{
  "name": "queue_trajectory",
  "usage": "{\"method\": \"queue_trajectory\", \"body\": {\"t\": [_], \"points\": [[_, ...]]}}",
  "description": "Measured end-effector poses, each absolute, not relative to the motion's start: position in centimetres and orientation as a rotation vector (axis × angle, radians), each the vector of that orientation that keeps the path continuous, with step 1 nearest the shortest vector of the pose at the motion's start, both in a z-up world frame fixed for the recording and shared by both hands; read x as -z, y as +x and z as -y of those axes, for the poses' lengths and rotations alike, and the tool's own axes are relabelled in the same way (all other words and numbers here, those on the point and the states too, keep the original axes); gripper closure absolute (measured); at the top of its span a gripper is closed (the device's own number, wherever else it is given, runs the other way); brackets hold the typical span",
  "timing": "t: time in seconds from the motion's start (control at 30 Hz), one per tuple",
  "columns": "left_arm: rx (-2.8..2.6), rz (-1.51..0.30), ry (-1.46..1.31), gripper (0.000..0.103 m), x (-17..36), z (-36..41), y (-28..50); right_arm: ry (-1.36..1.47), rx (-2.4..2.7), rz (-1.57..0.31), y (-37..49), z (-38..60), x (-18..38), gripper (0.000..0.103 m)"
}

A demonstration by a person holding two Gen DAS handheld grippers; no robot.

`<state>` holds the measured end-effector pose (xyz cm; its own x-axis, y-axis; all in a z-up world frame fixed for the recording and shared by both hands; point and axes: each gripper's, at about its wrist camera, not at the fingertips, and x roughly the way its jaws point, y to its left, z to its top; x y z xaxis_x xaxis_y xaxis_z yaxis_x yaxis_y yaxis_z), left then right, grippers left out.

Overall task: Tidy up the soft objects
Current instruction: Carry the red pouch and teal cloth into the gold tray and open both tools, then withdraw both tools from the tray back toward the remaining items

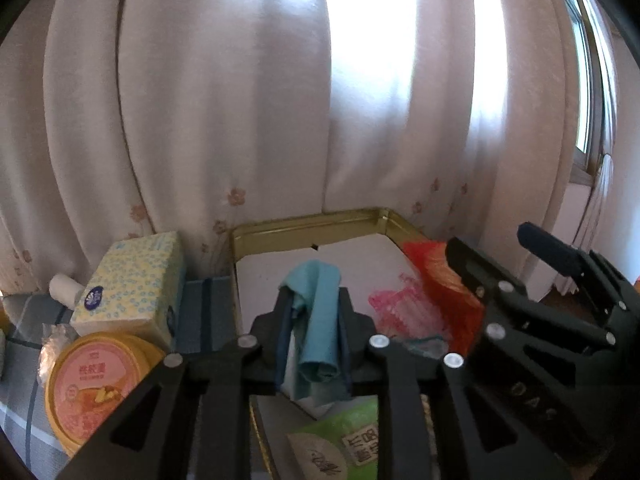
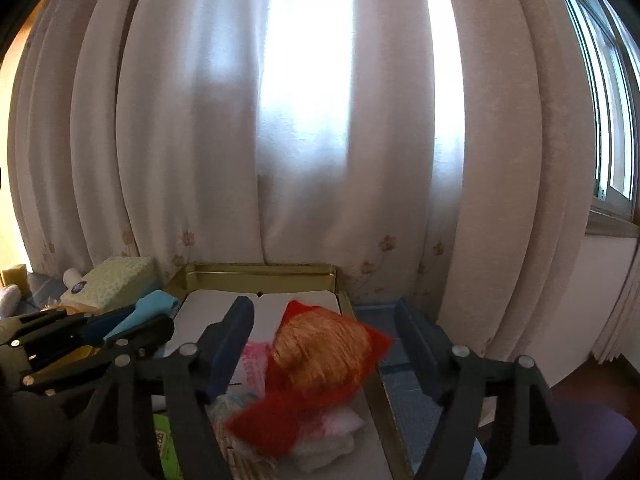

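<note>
A light blue cloth (image 1: 320,320) hangs folded between the fingers of my left gripper (image 1: 316,300), which is shut on it above the gold tin box (image 1: 304,224). To its right my right gripper (image 1: 496,248) stands open. In the right wrist view a red mesh bundle with orange filling (image 2: 320,356) lies in the tin (image 2: 260,270), between the spread fingers of my right gripper (image 2: 324,312); the pads do not touch it. Beside and under it are pink-and-white soft cloths (image 2: 256,364). The left gripper (image 2: 152,316) with the blue cloth (image 2: 152,306) shows at the left.
A yellow-patterned tissue pack (image 1: 136,276), a round yellow tub (image 1: 92,384) and a white roll (image 1: 64,288) sit left of the tin on a checked cover. A green wipes pack (image 1: 344,432) lies at the tin's near end. A pale curtain (image 1: 240,120) hangs close behind.
</note>
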<state>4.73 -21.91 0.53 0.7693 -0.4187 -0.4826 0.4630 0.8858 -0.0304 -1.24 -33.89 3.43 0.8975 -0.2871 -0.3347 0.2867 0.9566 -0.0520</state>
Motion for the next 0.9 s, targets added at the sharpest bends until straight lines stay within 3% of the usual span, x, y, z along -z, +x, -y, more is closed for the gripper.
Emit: {"method": "queue_trajectory", "body": {"t": [0.1,0.17,0.23,0.3,0.7,0.9], "points": [[0.446,-0.485,0.087,0.053,-0.7,21.3,4.7,0.016,0.319,-0.316,-1.9,34.1,-3.6,0.027],[0.413,-0.445,0.071,0.02,-1.1,20.5,4.4,0.03,0.34,-0.285,-2.6,34.3,-3.8,0.027],[0.379,-0.392,0.045,0.001,-1.6,19.4,3.9,0.041,0.365,-0.255,-3.2,34.5,-4.0,0.022],[0.363,-0.321,0.012,0.0,-2.2,18.3,3.1,0.053,0.382,-0.228,-3.7,34.7,-4.2,0.016],[0.341,-0.279,0.075,0.0,-2.3,18.1,2.7,0.048,0.425,-0.192,-4.5,34.1,-4.5,0.015],[0.291,-0.247,0.1,0.0,-2.2,17.6,2.4,0.014,0.455,-0.07,-6.5,32.9,-5.1,0.015]]}}
